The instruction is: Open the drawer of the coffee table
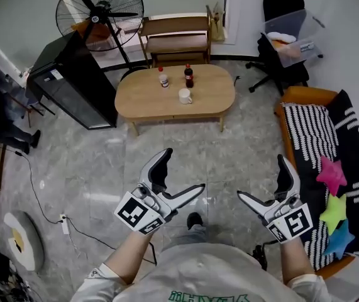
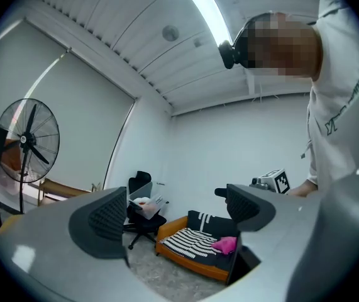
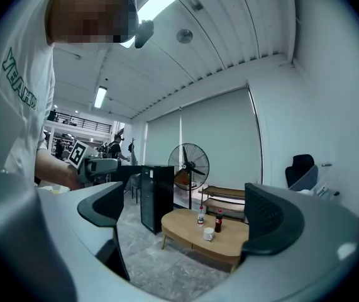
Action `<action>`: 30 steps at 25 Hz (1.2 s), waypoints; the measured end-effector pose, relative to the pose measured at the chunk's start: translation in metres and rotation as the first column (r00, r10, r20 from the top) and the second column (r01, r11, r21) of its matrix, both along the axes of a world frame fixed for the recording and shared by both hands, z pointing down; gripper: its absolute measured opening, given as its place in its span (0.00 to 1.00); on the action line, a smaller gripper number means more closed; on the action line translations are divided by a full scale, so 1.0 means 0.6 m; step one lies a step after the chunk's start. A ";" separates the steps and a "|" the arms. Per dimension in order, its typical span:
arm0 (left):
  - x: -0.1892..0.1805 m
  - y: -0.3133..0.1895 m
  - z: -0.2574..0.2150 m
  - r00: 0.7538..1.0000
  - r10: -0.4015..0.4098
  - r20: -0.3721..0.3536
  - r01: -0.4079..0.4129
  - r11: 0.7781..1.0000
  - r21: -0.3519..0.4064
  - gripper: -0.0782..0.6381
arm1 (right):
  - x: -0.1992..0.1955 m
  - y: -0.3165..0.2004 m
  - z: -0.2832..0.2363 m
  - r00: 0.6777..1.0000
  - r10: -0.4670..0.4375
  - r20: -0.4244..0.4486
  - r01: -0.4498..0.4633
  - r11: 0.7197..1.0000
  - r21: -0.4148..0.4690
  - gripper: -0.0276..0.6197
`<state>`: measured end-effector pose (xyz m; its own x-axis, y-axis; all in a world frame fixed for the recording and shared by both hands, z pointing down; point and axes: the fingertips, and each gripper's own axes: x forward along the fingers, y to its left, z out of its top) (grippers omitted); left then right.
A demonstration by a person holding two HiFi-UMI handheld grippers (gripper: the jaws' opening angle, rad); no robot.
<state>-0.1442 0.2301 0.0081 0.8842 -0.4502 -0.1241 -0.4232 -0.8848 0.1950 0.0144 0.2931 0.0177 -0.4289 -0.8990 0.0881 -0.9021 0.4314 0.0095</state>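
Firstly, left gripper [image 1: 184, 168]: jaws spread wide, nothing between them, touching nothing; held in the air, its own view facing the sofa [image 2: 192, 247].

Right gripper [image 1: 262, 176]: jaws likewise wide apart and empty, held in the air; its own view faces the coffee table [image 3: 185, 222].

Coffee table [image 1: 148, 96]: oval wooden top, long axis running left to right across the head view, one long edge facing the person, well apart from both grippers. Drawer not separately distinguishable along that edge.

On top: two bottles [image 1: 188, 75] and a mug [image 1: 185, 95], near the middle.

Surroundings: bare floor [image 1: 104, 168] between grippers and table; black cabinet [image 1: 72, 80] just beside the table's left end; wooden bench [image 1: 176, 39] behind it; sofa to the right.
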 end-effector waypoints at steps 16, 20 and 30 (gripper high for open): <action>0.082 -0.226 0.011 0.999 -0.033 0.040 0.032 0.999 0.026 0.78 | 0.084 -0.240 0.038 0.998 -0.058 0.020 0.059 0.998 -0.006 0.95; 0.112 -0.300 0.016 0.997 -0.068 0.037 0.067 0.998 0.020 0.78 | 0.125 -0.316 0.053 0.996 -0.090 0.019 0.090 0.996 -0.019 0.95; 0.173 -0.437 0.079 0.990 -0.119 0.072 0.121 0.992 -0.029 0.78 | 0.216 -0.474 0.133 0.990 -0.138 0.034 0.140 0.986 -0.091 0.95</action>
<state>-0.0403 -0.0322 0.0555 0.8296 -0.5564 -0.0465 -0.5396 -0.8203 0.1895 0.1442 0.0084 0.0977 -0.5524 -0.8191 0.1547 -0.8328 0.5503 -0.0599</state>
